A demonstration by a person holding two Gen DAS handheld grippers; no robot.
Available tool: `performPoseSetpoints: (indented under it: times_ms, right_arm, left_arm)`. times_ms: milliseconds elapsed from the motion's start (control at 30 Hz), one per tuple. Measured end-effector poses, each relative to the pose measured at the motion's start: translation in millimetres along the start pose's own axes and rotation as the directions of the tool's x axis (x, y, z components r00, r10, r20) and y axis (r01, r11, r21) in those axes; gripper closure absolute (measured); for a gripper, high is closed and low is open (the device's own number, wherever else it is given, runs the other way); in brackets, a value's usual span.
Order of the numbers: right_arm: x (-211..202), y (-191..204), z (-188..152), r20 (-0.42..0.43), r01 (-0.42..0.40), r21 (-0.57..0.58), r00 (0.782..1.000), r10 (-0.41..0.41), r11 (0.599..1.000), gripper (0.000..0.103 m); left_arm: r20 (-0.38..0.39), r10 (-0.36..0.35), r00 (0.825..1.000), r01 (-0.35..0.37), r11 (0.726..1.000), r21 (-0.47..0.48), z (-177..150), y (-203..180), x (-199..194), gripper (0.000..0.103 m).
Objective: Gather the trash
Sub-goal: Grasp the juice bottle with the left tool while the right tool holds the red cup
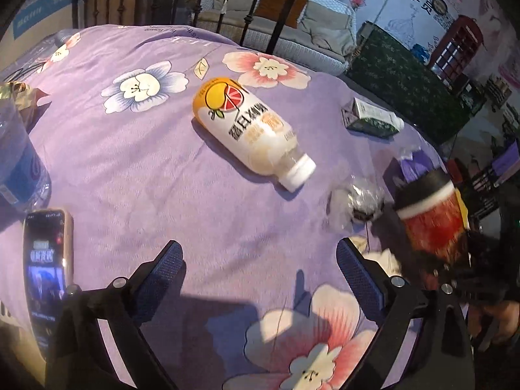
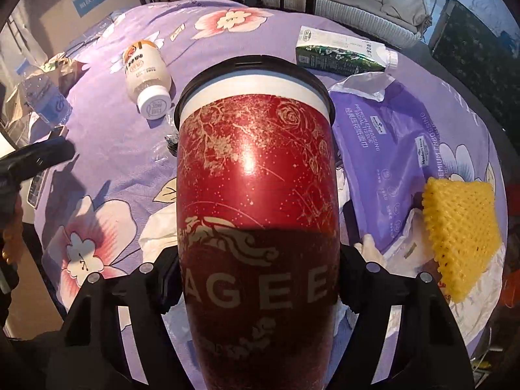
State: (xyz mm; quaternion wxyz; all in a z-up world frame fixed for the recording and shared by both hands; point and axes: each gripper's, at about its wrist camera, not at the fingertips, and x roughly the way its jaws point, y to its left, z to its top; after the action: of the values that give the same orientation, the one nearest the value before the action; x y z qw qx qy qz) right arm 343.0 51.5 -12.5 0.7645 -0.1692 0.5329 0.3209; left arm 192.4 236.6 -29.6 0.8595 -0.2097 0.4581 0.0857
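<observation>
Right wrist view: my right hand-held gripper is clamped on a red paper cup with a black lid; both pads press its lower sides, and the cup fills the centre of the frame, hiding most of what lies behind it. Its base is cut off at the bottom edge. To its right I note a purple tissue pack, a yellow foam net and a green-and-white carton lying flat. White crumpled paper shows only partly beside the cup.

Left wrist view: my left hand-held gripper stands wide with nothing between its pads, above the purple floral bedsheet. A juice bottle lies on its side ahead of it, white cap toward the camera. A phone lies at the left, partly behind the gripper frame. A water bottle at the left edge is cut off. Crumpled clear plastic near the cup is blurred; I cannot make out what it is. The cup appears motion-smeared at the right.
</observation>
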Motion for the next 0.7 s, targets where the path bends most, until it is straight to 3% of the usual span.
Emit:
performPoseSetpoints:
  times_ms: [167,267,367,500,567,700]
  right_arm:
    - [-35.2,2.4,-30.0,0.102,-0.007,0.057,0.995,0.001,0.998,0.029]
    - [-50.4,6.4,-44.0,0.155,0.013,0.077,0.988,-0.025,0.997,0.029]
    - [-65.1,11.2,-61.6,0.199,0.031,0.092,0.979,-0.049,0.995,0.029]
    - [-79.1,20.3,-86.5,0.241,0.065,0.112,0.966,-0.091,0.992,0.029]
    - [-86.6,20.3,-100.8,0.262,0.073,0.13,0.959,-0.105,0.989,0.029]
    - [-92.1,19.1,-121.1,0.291,0.059,0.19,0.95,-0.113,0.98,0.029]
  left_arm:
    - [-0.08,-0.033,0.996,0.021,0.988,-0.151,52.1,10.8,37.1,0.017]
    - [-0.104,-0.018,0.994,-0.003,0.981,-0.196,70.9,12.3,56.3,0.017]
    - [-0.113,0.018,0.993,-0.039,0.982,-0.187,83.7,7.2,71.6,0.017]
    - [-0.171,0.012,0.985,-0.047,0.978,-0.205,94.7,3.0,97.0,0.019]
    - [-0.2,0.022,0.979,-0.063,0.977,-0.205,96.0,0.4,107.5,0.029]
    - [-0.178,0.096,0.979,-0.118,0.987,-0.114,96.4,-11.2,110.7,0.036]
